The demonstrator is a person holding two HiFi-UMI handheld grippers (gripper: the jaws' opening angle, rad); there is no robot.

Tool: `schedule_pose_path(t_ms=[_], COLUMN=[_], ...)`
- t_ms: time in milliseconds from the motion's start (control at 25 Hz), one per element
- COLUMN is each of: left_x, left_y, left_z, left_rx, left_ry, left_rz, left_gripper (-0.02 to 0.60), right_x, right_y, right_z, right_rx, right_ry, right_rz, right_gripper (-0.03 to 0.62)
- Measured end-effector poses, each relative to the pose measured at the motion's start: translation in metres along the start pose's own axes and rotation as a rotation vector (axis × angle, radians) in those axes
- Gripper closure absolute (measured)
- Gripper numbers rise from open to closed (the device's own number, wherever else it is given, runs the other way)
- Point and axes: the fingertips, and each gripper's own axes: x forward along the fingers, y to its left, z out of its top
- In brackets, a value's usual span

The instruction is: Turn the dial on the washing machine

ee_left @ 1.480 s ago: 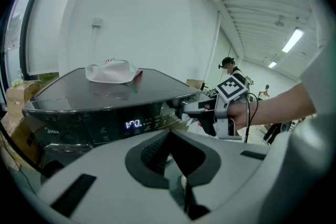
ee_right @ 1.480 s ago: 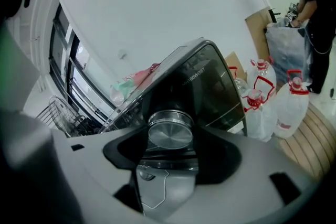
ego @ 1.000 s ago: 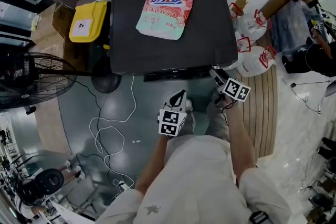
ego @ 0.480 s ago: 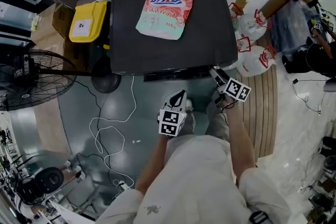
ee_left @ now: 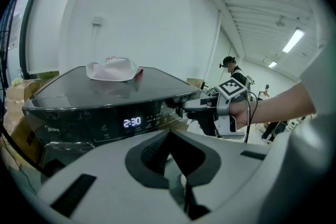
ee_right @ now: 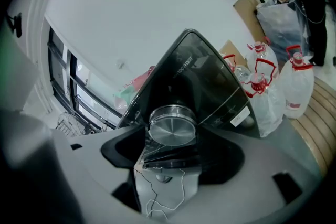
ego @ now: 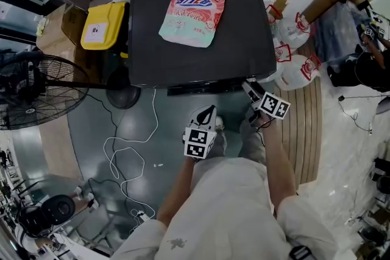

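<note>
Washing machine (ego: 237, 39) is a big black box with a glossy top, and the dial (ee_right: 172, 124) is a round brushed-silver knob with a shiny rim at the right end of its front panel. Right gripper (ego: 250, 88) has the dial between its jaws, but they've just been opening, so it's let go. Left gripper (ego: 208, 111) hangs out front, clamped shut on nothing.
</note>
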Motion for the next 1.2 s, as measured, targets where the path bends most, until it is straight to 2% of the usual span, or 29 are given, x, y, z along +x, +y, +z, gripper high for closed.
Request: schedule_pose_path(t_ms=[160, 400, 640, 760, 1000, 1120, 1200], left_x=[-0.001, -0.002, -0.005, -0.007, -0.016, -0.022, -0.025], left_y=[0.002, 0.010, 0.013, 0.015, 0.020, 0.023, 0.023], left_z=[-0.001, 0.005, 0.014, 0.020, 0.032, 0.039, 0.044], left_rx=[-0.004, 0.000, 0.014, 0.019, 0.034, 0.038, 0.040], left_ry=[0.003, -0.012, -0.033, -0.044, -0.075, -0.098, -0.112], left_rz=[0.004, 0.008, 0.004, 0.002, 0.009, 0.012, 0.009], left_gripper=[0.569, 0.569, 0.569, 0.569, 0.569, 0.569, 0.569], right_x=[-0.005, -0.025, -0.041, -0.047, -0.059, -0.064, -0.066], right_y=[0.001, 0.006, 0.050, 0.074, 0.108, 0.120, 0.125], right_z=[-0.006, -0.002, 0.000, 0.001, -0.001, -0.004, -0.008], right_rx=[-0.074, -0.252, -0.586, -0.712, -0.842, -0.875, -0.891], right_ry=[0.026, 0.016, -0.007, -0.027, -0.060, -0.070, -0.067], right_rz=[-0.025, -0.103, -0.104, -0.085, -0.052, -0.038, -0.029], right_gripper=[0.269, 0.296, 0.429, 0.479, 0.544, 0.586, 0.586])
